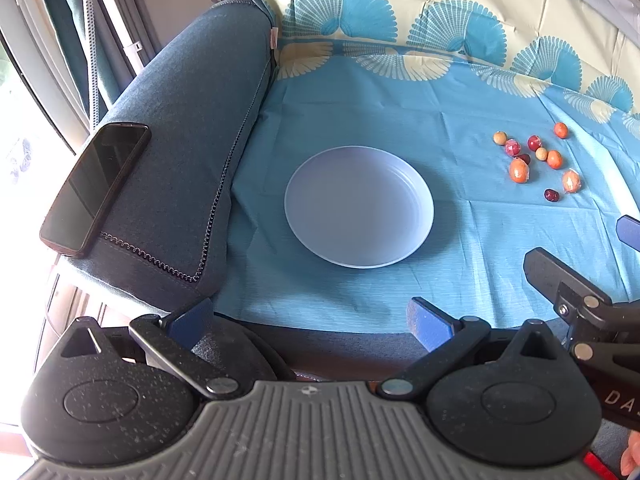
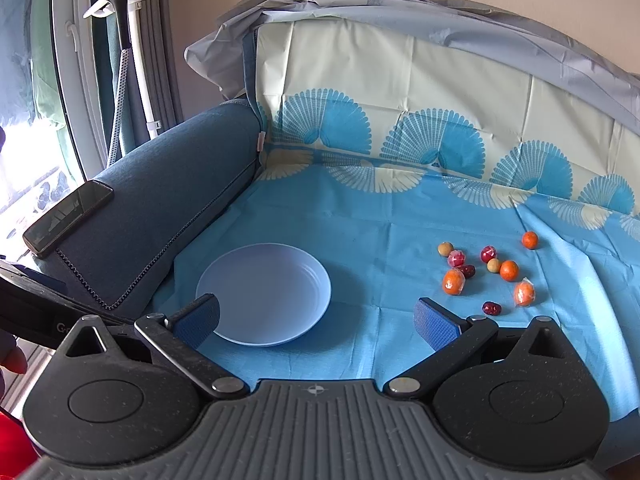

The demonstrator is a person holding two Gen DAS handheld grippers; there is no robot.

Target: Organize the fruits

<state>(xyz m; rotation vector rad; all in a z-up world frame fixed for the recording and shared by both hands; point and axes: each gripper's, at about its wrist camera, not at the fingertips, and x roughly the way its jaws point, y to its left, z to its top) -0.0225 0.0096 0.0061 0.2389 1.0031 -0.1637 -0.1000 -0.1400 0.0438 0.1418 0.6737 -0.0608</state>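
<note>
1. While both jaws stand released and hold nothing, the left gripper (image 1: 312,320) and right gripper (image 2: 316,318) hover over the cloth's (image 2: 380,220) near edge.
2. Fruits (image 2: 490,274) lie scattered toward the cloth's right edge, apart from the plate (image 2: 264,292).

Phone (image 1: 95,187): black, screen dark, lying flat on top of the sofa armrest (image 1: 188,152), near its outer edge.
Sofa armrest: blue-grey fabric, dark zigzag stitching along its front and inner seams; borders the left side of the cloth.
Cloth (image 1: 400,108): blue with cream and blue fan motifs, spread over the seat and up the backrest; fold creases visible.
Grey sheet (image 2: 400,4): rumpled, draped over the top of the backrest.
Garment steamer (image 2: 120,20): upright on a white pole by the window, hanger arm on top.
Curtain (image 2: 160,60): dark, behind the steamer.
</note>
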